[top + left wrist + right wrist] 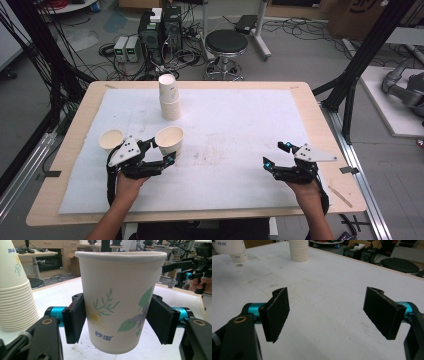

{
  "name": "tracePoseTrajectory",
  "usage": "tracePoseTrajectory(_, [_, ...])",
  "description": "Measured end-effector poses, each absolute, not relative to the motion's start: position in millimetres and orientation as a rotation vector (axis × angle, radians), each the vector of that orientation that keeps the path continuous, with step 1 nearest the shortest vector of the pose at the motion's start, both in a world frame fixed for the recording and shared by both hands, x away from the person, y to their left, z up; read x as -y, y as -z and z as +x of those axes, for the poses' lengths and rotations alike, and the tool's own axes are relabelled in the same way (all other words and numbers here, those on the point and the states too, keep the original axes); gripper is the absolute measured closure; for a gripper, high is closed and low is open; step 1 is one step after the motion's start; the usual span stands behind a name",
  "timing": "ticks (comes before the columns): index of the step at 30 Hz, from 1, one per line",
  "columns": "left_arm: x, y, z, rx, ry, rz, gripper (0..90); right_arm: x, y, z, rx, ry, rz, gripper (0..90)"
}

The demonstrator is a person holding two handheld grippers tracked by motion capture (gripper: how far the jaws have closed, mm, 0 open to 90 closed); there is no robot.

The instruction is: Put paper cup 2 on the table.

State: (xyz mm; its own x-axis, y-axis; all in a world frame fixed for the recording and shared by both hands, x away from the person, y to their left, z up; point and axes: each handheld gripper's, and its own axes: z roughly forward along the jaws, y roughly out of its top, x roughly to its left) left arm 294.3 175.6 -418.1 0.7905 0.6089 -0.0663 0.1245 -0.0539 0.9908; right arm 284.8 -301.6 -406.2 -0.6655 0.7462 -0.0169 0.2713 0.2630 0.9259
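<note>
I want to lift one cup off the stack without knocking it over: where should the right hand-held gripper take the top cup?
Grip the top cup of the upside-down stack across its upper wall, coming level from the person's side. The right hand-held gripper is open, and the tapered, narrower upper end fits easily between its pads.

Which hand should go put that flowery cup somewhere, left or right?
Left, probably. The left gripper has its jaws around the flowery cup and seems to grip it; the right gripper is open, with bare table between its jaws.
</note>
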Motion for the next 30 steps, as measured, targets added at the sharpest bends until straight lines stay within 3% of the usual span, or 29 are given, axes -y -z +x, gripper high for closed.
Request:
tracePoseTrajectory(11, [-154,421,315,-0.590,-0.437,1.643,34.3,309,404,283,-2.055,-1.377,0.930,21.7])
tracePoseTrajectory(24, [-79,412,367,-0.574,-0.405,1.678,33.7,317,402,281,-2.039,-1.394,0.933,21.6])
tracePoseTrajectory(30, [-55,426,386,-0.618,-0.372,1.731,33.0,318,403,280,-2.040,-1.394,0.941,21.7])
